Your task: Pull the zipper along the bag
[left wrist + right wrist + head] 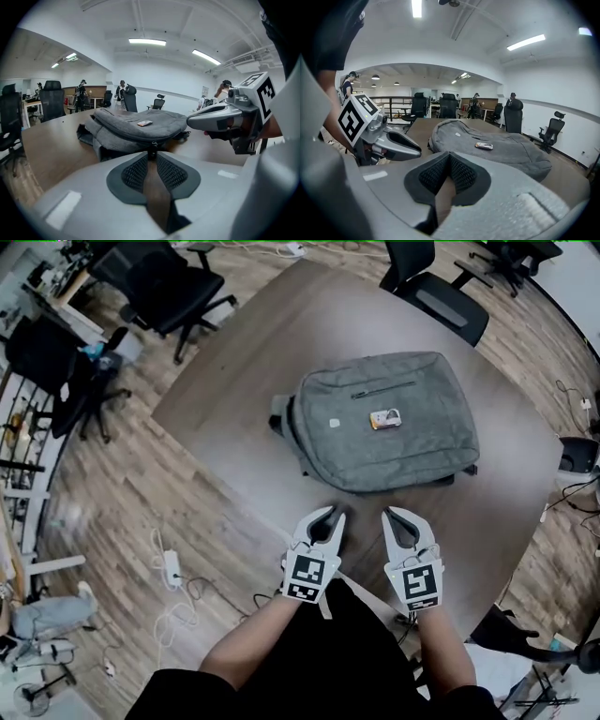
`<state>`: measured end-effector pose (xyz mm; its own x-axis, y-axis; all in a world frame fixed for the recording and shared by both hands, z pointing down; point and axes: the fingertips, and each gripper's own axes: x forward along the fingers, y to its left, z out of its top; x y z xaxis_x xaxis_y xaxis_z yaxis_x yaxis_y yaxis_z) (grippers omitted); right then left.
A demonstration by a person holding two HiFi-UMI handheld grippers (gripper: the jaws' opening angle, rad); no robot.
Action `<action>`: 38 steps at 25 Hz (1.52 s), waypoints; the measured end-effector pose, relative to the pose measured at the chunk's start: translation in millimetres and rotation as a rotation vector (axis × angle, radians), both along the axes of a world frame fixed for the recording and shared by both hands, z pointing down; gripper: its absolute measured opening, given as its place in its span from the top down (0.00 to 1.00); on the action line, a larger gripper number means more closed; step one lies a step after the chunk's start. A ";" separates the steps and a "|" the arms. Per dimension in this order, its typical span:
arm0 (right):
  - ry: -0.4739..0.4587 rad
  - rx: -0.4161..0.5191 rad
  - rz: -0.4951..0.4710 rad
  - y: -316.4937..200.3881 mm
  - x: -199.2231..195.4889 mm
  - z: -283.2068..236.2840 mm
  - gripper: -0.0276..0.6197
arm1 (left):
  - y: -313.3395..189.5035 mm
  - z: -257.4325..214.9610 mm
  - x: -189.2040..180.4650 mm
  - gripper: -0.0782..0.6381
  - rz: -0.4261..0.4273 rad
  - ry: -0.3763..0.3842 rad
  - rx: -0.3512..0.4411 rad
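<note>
A grey backpack (412, 451) lies flat in the middle of the brown table (244, 460), with a small orange-and-white tag (385, 418) on top and a pocket zipper (382, 389) behind it. Both grippers hover near the table's front edge, a short way off the bag and touching nothing. My left gripper (330, 514) stands slightly open, a thin strip of table showing between its pads (136, 171). Just past its tips a dark zipper pull (152, 151) sits on the backpack's (140, 129) near edge. My right gripper (387, 512) is shut, empty, pads (464, 173) meeting, pointing at the backpack (506, 150).
Black office chairs stand beyond the table at the far left (164, 287) and far right (441, 301). A white power strip (172, 566) with cables lies on the wooden floor at the left. Several people stand far off in the room (123, 89).
</note>
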<state>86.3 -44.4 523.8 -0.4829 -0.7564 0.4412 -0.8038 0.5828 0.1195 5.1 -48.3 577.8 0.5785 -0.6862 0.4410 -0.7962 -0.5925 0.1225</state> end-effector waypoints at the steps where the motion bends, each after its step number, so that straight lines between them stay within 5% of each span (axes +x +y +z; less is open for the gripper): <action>1: -0.002 -0.004 0.005 0.8 0.9 2.3 0.95 | 0.3 2.6 2.4 0.77 -0.001 -0.011 0.000; 6: -0.006 -0.026 0.025 4.4 10.3 13.8 0.95 | -9.4 9.8 21.0 0.64 -0.028 -0.063 0.007; 12: -0.002 -0.037 0.038 8.5 23.5 21.9 0.95 | -20.9 25.2 25.9 0.61 -0.110 -0.119 -0.042; 22: -0.015 -0.051 0.046 11.1 30.9 26.8 0.95 | -34.2 28.0 33.4 0.61 -0.213 -0.056 -0.062; 38: -0.020 -0.043 0.048 6.3 33.4 28.4 0.95 | -40.0 20.6 31.2 0.86 -0.228 -0.061 -0.022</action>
<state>119.6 -38.2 552.2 -0.4558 -0.7591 0.4648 -0.8327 0.5482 0.0787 36.3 -88.2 598.4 0.3815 -0.7859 0.4866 -0.9155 -0.3941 0.0811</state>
